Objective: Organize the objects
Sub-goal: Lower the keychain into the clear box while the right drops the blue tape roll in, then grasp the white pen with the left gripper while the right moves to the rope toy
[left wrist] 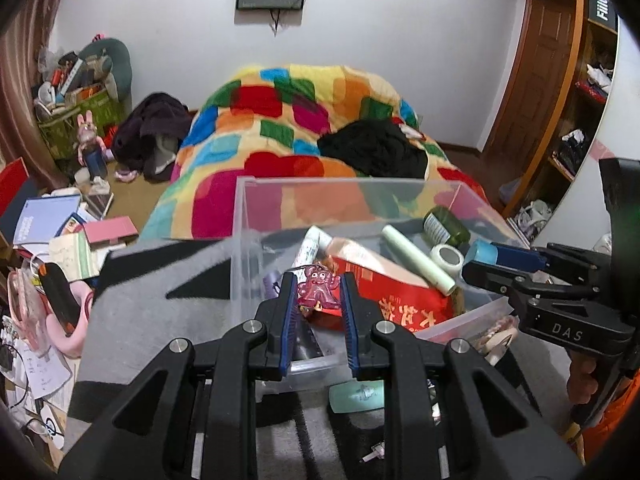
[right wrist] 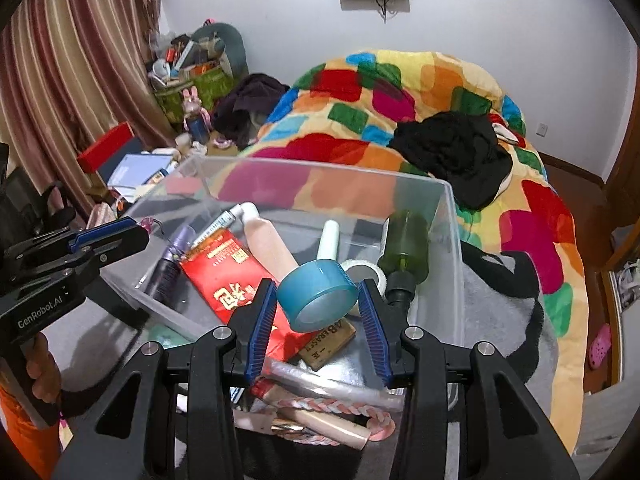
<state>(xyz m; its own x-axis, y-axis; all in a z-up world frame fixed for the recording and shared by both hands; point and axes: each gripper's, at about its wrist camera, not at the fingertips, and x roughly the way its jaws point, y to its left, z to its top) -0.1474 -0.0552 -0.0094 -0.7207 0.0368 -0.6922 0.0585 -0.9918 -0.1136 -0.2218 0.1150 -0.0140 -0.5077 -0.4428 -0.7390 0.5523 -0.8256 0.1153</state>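
Blue tape roll (right wrist: pixel 317 295) sits clamped in the right hand-held gripper (right wrist: pixel 318 312) over the clear bin (right wrist: pixel 454 216) — mid-drop; the left hand-held gripper (left wrist: pixel 319 296) pinches a pink charm (left wrist: pixel 318 286). Next: release inside.

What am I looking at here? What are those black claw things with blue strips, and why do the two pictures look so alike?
No robot here: a person holds a hand-operated gripper in each hand, tidying small objects. Each gripper carries a wide-angle camera looking forward along its two fingers, so each picture is one gripper's view. In the left camera's picture, the left gripper pinches a pink cartoon figure charm, and the other tool shows at the right edge. In the right camera's picture, the right gripper clamps a blue tape roll. Both hang over a clear plastic bin on a grey blanket. In the bin lie a red packet, a green bottle, tubes and white tape. Behind is a bed with a colourful quilt.
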